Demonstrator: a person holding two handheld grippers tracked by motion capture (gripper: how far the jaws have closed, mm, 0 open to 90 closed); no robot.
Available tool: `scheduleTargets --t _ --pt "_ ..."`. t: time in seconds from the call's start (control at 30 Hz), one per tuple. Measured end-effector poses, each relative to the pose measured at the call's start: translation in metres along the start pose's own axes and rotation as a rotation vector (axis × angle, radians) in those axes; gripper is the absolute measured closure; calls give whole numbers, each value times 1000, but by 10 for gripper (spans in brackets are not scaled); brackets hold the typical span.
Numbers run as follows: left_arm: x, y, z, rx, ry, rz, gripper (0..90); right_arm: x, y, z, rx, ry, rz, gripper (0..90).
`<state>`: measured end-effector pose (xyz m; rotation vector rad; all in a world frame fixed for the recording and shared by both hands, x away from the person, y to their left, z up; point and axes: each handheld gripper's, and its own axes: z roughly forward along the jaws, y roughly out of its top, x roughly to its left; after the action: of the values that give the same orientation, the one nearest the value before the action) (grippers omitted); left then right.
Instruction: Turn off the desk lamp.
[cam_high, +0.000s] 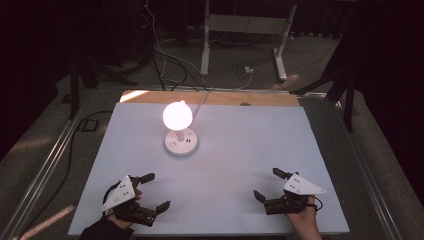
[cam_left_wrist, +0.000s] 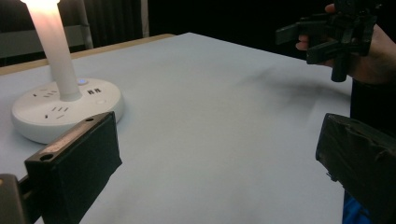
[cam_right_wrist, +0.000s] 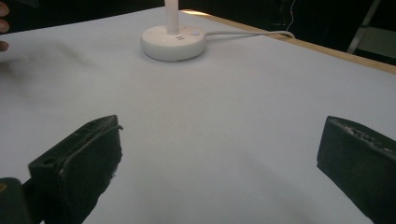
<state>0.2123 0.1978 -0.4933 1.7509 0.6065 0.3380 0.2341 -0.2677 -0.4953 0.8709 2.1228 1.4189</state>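
In the high view my left gripper (cam_high: 154, 191) is at the near left part of the white table (cam_high: 250, 150), and my left hand (cam_high: 120, 202) holds it from behind under its grey three-cornered plate. Its two black jaws are spread wide apart and nothing is between them; in the left gripper view I see only bare table surface in the gap. Going to the right, a lit lamp (cam_high: 177, 116) stands on the far middle of the table, a little to the left of centre. Its glowing round head sits on a thin white stem, and the stem rises from a round white socket base (cam_high: 181, 143) with outlets and small ports on its top. A white cable (cam_high: 202, 100) runs from the base to the far edge of the table, where a strip of bare wood (cam_high: 210, 97) shows. The lamp is well apart from both grippers. At the near right is my right gripper (cam_high: 267, 184), held by my right hand (cam_high: 305, 217). Its jaws also stand wide apart and hold nothing. In the left gripper view, the right gripper (cam_left_wrist: 303, 44) is above the table, not touching it.
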Motion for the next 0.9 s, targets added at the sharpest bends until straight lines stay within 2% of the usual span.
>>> scheduleTargets --t 0.1,0.23,0.3,0.33,0.47,0.57,0.9 --pt "-1 1 1 11 -4 6 5 0 1 1 -3 -2 2 0" --pt "-1 7 0 15 -17 -9 5 2 2 2 -8 4 3 0" --pt "1 8 0 16 -23 -19 5 2 2 2 -9 3 -2 0" --pt "4 11 1 25 -45 -41 5 2 2 3 -8 2 -2 0" --pt "5 16 2 46 -45 -20 5 3 3 2 -14 1 -4 0" --pt "8 26 4 59 -40 5 5 2 3 2 -15 -1 -2 0" --pt "20 50 9 46 -31 0 5 2 3 1 -19 0 0 0"
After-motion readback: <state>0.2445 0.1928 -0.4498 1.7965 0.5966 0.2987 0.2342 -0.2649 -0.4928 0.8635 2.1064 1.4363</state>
